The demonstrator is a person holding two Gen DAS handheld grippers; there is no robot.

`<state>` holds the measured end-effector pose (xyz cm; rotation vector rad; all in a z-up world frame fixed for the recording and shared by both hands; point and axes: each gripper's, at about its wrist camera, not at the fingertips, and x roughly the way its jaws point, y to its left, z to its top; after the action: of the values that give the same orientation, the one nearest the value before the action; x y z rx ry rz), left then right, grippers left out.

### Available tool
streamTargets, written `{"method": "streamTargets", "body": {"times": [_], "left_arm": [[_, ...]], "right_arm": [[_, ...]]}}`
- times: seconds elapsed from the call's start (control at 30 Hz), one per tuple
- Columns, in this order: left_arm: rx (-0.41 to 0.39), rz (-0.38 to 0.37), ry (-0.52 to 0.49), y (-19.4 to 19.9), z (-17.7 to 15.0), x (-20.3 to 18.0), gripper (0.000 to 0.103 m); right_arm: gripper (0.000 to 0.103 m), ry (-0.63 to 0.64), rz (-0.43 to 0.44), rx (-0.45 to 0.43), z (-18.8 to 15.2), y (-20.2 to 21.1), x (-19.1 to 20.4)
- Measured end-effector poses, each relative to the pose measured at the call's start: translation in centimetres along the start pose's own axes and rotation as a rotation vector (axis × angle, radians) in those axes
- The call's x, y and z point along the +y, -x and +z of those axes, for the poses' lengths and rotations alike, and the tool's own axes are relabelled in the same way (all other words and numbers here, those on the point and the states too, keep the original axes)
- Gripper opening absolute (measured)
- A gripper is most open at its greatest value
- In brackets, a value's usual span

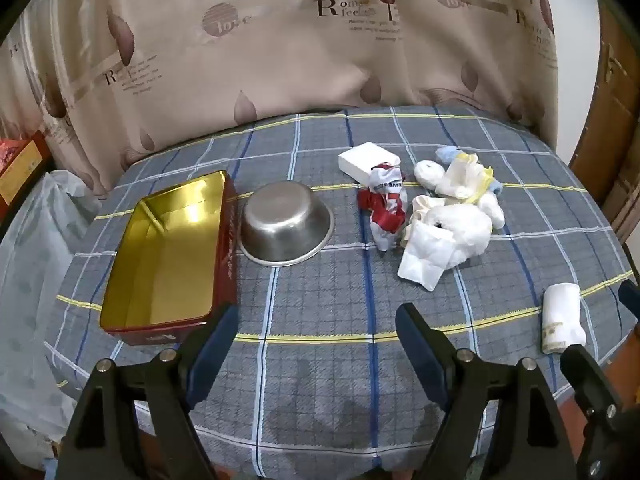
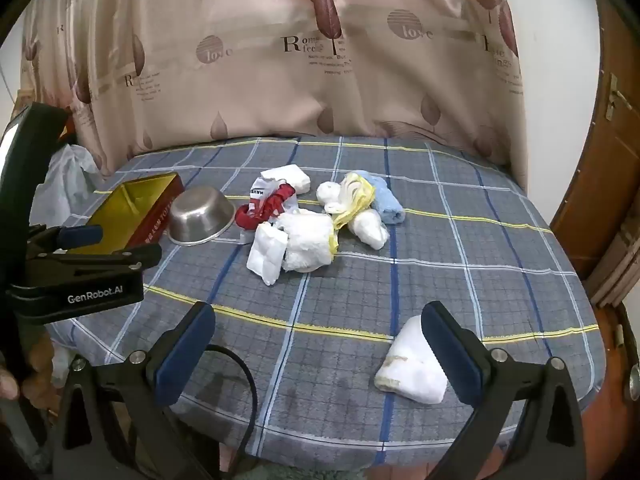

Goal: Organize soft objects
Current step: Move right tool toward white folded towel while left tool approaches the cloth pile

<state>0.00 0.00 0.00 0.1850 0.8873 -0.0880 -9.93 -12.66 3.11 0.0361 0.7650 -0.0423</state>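
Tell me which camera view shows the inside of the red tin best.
The left wrist view: the red tin lies close, and its whole gold interior shows, with nothing in it. In the right wrist view the tin is farther off, seen at a low angle, partly behind the left tool.

Both views look forward and steeply down from above the near edge of the plaid-covered table (image 1: 320, 280), toward the leaf-print curtain (image 1: 280, 40) hanging behind it. The left wrist camera sits to the left of the steel bowl (image 1: 286, 226), close enough that the red tin with the gold inside (image 1: 160, 256) fills its left side. The right wrist camera sits further right of the bowl (image 2: 200, 220), which looks smaller and farther there. Both views share the bowl, the tin, the pile of cloths (image 1: 440, 208) right of the bowl, and the curtain.
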Motion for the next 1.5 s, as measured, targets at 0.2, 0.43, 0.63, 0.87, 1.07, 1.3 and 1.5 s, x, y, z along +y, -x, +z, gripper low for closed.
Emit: {"method": "streamTargets", "body": {"times": [0.2, 0.43, 0.63, 0.87, 1.07, 1.3, 1.5], "left_arm": [[0.009, -0.027, 0.013, -0.2, -0.2, 0.6, 0.083], [0.01, -0.015, -0.008, -0.2, -0.6, -0.4, 0.083], [0.008, -0.015, -0.012, -0.1, -0.6, -0.5, 0.083], [0.013, -0.021, -0.018, -0.1, -0.5, -0.4, 0.083], [0.011, -0.023, -0.014, -0.2, -0.5, -0.4, 0.083], [0.018, -0.021, -0.017, -0.4, -0.5, -0.5, 0.083], [0.018, -0.022, -0.018, -0.4, -0.6, -0.5, 0.083]], "right_arm": [[0.102, 0.01, -0.002, -0.01, -0.2, 0.8, -0.3], [0.102, 0.022, -0.03, 0.018, 0.1, 0.2, -0.4], [0.102, 0.02, -0.038, 0.027, -0.3, -0.1, -0.5], [0.102, 0.029, -0.047, 0.025, -0.7, -0.1, -0.3], [0.101, 0.028, -0.048, 0.034, -0.6, -0.2, -0.6], [0.099, 0.029, -0.045, 0.039, -0.7, -0.1, -0.6], [0.096, 0.027, -0.046, 0.042, -0.6, -0.3, -0.6]]}}
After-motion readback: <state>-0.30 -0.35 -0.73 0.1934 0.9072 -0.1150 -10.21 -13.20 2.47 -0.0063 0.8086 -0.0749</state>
